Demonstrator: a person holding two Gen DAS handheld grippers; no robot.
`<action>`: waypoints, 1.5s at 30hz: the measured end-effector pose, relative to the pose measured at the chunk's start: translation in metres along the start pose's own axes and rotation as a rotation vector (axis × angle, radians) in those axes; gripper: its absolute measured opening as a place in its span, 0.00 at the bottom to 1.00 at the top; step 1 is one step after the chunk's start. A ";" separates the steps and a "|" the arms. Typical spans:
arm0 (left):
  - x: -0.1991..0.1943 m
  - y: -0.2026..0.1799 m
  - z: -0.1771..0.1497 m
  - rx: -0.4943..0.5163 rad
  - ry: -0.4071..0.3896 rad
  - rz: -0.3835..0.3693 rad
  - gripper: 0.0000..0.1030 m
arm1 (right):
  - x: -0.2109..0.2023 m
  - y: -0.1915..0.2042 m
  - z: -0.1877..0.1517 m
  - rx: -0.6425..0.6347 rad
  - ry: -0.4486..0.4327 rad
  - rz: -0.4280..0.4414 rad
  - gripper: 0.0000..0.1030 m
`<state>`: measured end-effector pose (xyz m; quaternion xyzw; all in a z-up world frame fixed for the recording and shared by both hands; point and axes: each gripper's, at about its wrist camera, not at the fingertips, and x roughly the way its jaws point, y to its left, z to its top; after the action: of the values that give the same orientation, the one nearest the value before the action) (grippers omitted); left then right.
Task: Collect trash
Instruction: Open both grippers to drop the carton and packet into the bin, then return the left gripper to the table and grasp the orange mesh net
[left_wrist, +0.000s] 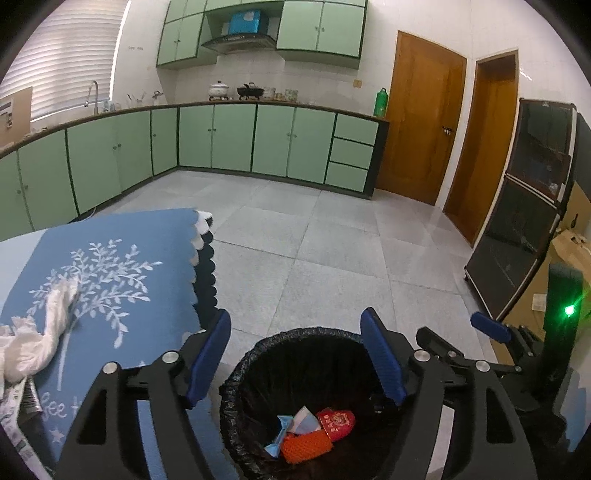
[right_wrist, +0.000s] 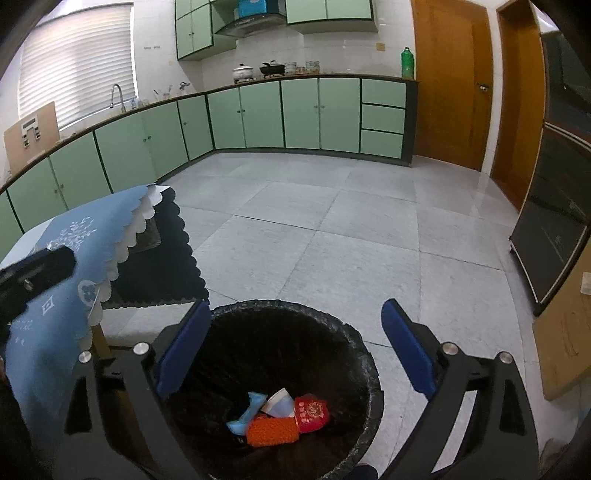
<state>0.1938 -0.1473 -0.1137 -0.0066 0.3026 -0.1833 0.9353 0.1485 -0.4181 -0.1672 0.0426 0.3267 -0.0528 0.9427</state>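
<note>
Both grippers hang over the black-lined trash bin (right_wrist: 280, 369), low centre of frame. Left gripper (left_wrist: 295, 354): jaws wide, empty. Right gripper (right_wrist: 295, 347): jaws wide, empty. Red packet (right_wrist: 311, 412), orange net (right_wrist: 272, 432), blue wrapper (right_wrist: 245, 415) lie inside. White tissue (left_wrist: 37, 332) on blue tablecloth (left_wrist: 147, 258), lower left.

Trash bins: one, a black-lined bin (left_wrist: 236, 373) (right_wrist: 354, 347) on the floor
Items in the bin: four – a red packet (left_wrist: 338, 424) (right_wrist: 312, 411), an orange mesh piece (left_wrist: 306, 445) (right_wrist: 271, 430), a light-blue wrapper (left_wrist: 279, 435) (right_wrist: 245, 413), a blue-and-white paper scrap (left_wrist: 304, 419) (right_wrist: 280, 402)
Trash on the table: one crumpled white tissue (left_wrist: 40, 332); a printed wrapper (left_wrist: 16, 406) at the edge was too cut off to count further
Tablecloths: one, blue (left_wrist: 147, 258) (right_wrist: 74, 229)
Grippers: two, left gripper (left_wrist: 295, 358) and right gripper (right_wrist: 293, 350), each with two blue pads set wide apart
Wooden doors: two (left_wrist: 417, 118) (left_wrist: 484, 147)
Green bottles on the counter: one (left_wrist: 380, 101) (right_wrist: 407, 62)
</note>
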 end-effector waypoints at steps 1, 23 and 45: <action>-0.004 0.002 0.001 -0.004 -0.006 0.003 0.71 | -0.002 0.001 0.000 0.003 -0.001 0.002 0.90; -0.159 0.118 -0.021 -0.089 -0.118 0.276 0.72 | -0.089 0.142 0.020 -0.097 -0.113 0.244 0.90; -0.192 0.200 -0.101 -0.243 -0.019 0.417 0.72 | -0.111 0.246 -0.013 -0.210 -0.096 0.386 0.90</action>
<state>0.0599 0.1160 -0.1127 -0.0581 0.3084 0.0515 0.9481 0.0856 -0.1651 -0.0970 0.0032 0.2711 0.1611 0.9490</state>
